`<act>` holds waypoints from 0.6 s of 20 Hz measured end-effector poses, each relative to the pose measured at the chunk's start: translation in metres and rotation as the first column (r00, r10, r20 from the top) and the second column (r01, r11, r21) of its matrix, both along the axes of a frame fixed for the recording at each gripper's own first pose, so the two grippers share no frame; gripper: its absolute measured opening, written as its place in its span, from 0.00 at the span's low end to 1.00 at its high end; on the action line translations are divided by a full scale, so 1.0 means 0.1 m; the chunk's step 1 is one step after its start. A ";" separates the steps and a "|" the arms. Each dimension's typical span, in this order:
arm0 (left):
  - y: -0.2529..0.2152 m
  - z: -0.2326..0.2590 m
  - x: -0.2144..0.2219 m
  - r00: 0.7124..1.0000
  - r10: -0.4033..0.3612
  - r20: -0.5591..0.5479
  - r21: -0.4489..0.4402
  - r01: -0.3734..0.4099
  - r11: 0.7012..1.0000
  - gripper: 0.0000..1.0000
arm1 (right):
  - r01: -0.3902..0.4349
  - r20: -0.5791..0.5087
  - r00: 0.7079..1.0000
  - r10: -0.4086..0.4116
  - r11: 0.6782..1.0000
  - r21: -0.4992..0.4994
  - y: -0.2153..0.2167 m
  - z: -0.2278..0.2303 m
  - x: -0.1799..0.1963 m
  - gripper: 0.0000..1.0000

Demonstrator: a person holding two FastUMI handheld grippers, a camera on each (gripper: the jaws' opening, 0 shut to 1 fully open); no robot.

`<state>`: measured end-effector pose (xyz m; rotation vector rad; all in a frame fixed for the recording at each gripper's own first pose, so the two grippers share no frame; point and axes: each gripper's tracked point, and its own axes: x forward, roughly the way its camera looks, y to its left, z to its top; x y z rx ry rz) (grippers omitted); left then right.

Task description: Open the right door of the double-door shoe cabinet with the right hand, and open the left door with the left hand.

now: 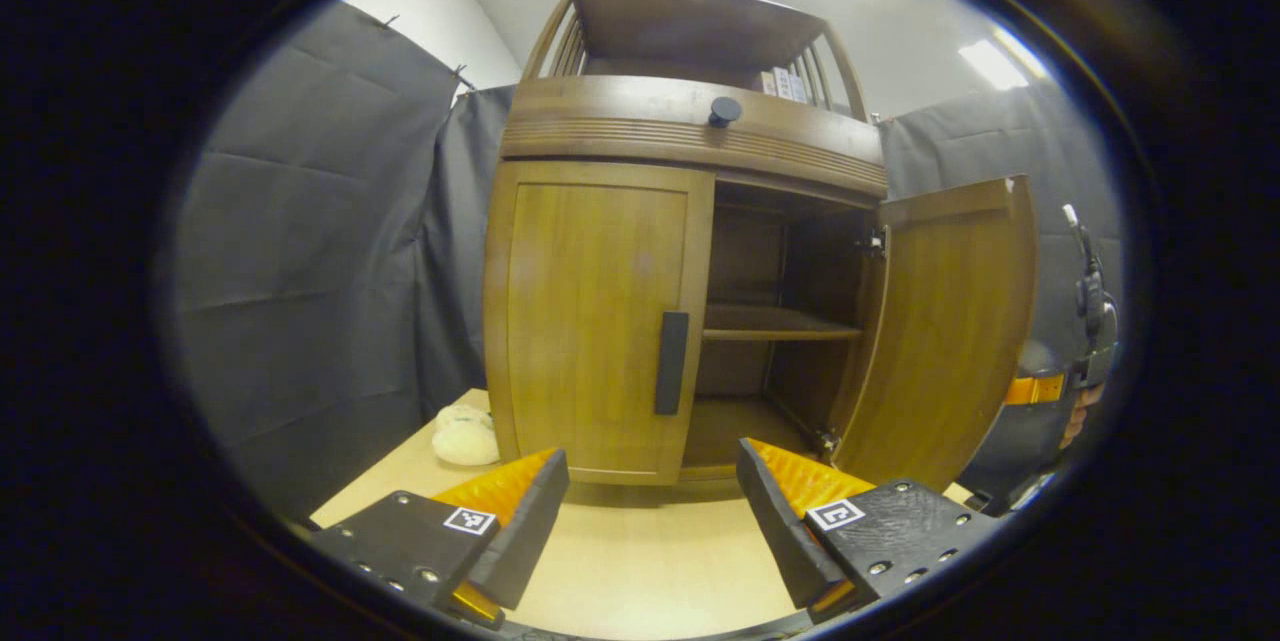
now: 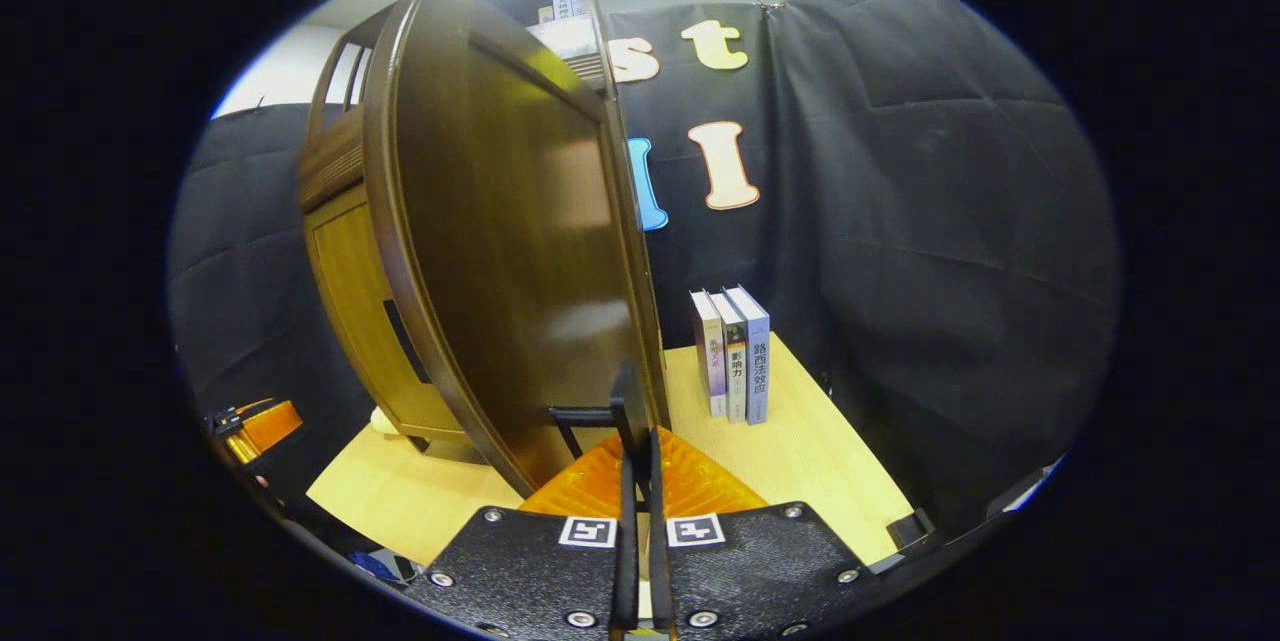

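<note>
The wooden shoe cabinet [image 1: 690, 136] stands on the table straight ahead in the left gripper view. Its left door [image 1: 590, 311] is closed, with a dark upright handle [image 1: 671, 363] at its inner edge. The right door [image 1: 950, 321] is swung wide open, baring an inner shelf [image 1: 775, 323]. My left gripper [image 1: 650, 461] is open a short way in front of the left door's handle and holds nothing. In the right gripper view the right door [image 2: 510, 251] fills the left half, and my right gripper [image 2: 637, 446] is shut on its dark handle [image 2: 628, 401].
A drawer knob [image 1: 724, 111] sits above the doors. A white soft object [image 1: 465, 436] lies on the light wooden table [image 1: 640, 561] left of the cabinet. Three books [image 2: 733, 356] stand upright right of the open door. Black cloth walls surround the table.
</note>
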<state>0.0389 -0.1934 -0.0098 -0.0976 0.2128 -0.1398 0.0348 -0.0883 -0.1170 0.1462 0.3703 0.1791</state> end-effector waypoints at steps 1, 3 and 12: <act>-0.11 0.04 -0.02 1.000 0.009 0.000 0.017 -0.009 1.000 1.00 | -0.021 -0.003 1.000 0.021 1.000 -0.003 -0.11 0.00 0.02 0.04; -0.34 0.19 -0.07 0.999 0.030 0.028 0.061 -0.031 0.998 0.96 | -0.053 -0.002 0.999 0.053 0.999 0.004 -0.29 -0.03 0.05 0.03; -0.97 0.29 -0.47 0.964 0.266 0.018 0.084 -0.266 0.960 1.00 | -0.292 0.032 0.956 0.290 0.954 0.066 -0.38 -0.03 0.08 0.05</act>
